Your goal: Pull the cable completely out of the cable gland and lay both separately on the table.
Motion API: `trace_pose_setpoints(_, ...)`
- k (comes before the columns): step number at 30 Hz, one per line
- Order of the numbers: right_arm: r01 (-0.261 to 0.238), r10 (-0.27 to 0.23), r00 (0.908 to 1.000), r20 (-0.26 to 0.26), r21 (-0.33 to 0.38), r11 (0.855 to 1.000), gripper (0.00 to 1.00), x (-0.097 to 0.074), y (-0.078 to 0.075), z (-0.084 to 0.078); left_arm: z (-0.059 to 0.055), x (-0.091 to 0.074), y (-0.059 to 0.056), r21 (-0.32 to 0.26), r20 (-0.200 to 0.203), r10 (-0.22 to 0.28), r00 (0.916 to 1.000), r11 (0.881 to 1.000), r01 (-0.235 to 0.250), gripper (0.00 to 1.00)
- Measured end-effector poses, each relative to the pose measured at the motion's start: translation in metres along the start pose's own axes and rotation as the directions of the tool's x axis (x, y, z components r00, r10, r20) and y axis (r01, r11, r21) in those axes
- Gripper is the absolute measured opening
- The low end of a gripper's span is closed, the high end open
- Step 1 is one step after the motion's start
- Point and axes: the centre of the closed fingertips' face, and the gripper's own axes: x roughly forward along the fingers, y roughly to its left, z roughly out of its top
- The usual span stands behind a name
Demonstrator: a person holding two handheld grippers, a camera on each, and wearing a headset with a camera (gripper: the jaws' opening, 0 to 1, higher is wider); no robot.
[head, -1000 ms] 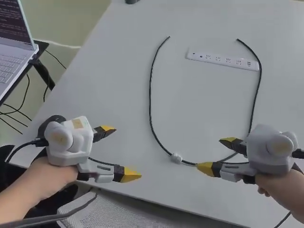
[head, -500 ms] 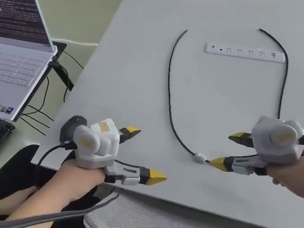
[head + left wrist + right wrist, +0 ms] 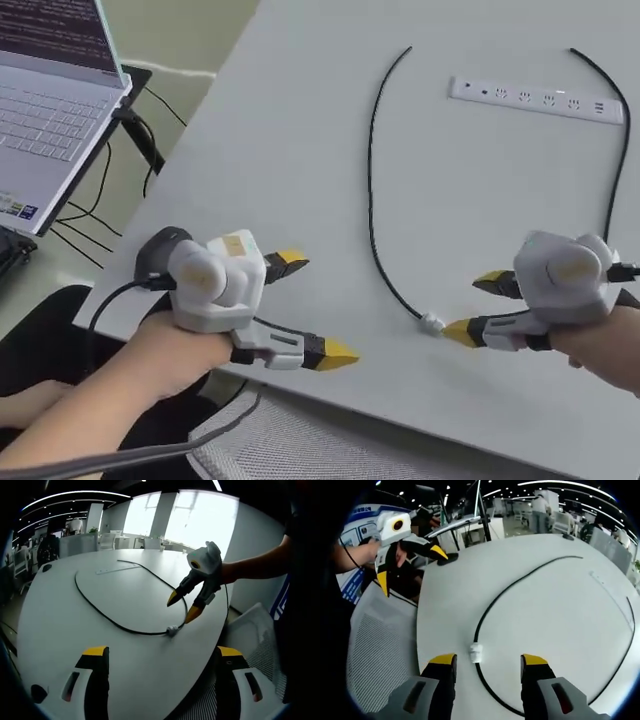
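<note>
A black cable (image 3: 370,180) lies in a wide U on the pale table (image 3: 290,130), threaded through a small white cable gland (image 3: 431,322) near the front edge. My right gripper (image 3: 473,306) stands open just right of the gland, its lower tip almost touching it. In the right gripper view the gland (image 3: 475,652) sits on the cable (image 3: 520,582) just ahead of my open right gripper (image 3: 489,660), toward its left jaw. My left gripper (image 3: 315,305) is open and empty, well left of the gland. In the left gripper view, the gland (image 3: 172,629) lies beyond my left gripper (image 3: 162,652).
A white power strip (image 3: 535,100) lies at the back right, inside the cable's loop. An open laptop (image 3: 50,90) stands on a side stand to the left. A mesh chair (image 3: 280,445) sits below the table's front edge.
The head view has shifted, so the scene slid right. My right gripper has come closer to the gland. The left gripper keeps its distance from it, and both stay open.
</note>
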Motion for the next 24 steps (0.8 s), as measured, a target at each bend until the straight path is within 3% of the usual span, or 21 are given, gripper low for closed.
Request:
trace_pose_setpoints(5, -0.012, 0.012, 0.9997, -0.022, -0.012, 1.000, 0.46, 0.005, -0.001, -0.002, -0.001, 0.000, -0.001, 0.006, -0.007, -0.006, 1.0000, 1.000, 0.006, 0.87)
trace_pose_setpoints(13, -0.039, 0.037, 0.9977, -0.057, -0.044, 0.998, 0.41, 0.012, 0.002, -0.003, 0.002, -0.001, 0.005, -0.010, 0.025, 0.011, 0.9996, 1.000, -0.010, 0.90)
trace_pose_setpoints(24, -0.084, 0.070, 0.9896, -0.126, -0.106, 0.991, 0.28, 0.025, 0.012, -0.013, 0.004, 0.002, -0.001, -0.019, 0.022, -0.002, 0.9998, 1.000, 0.003, 0.89)
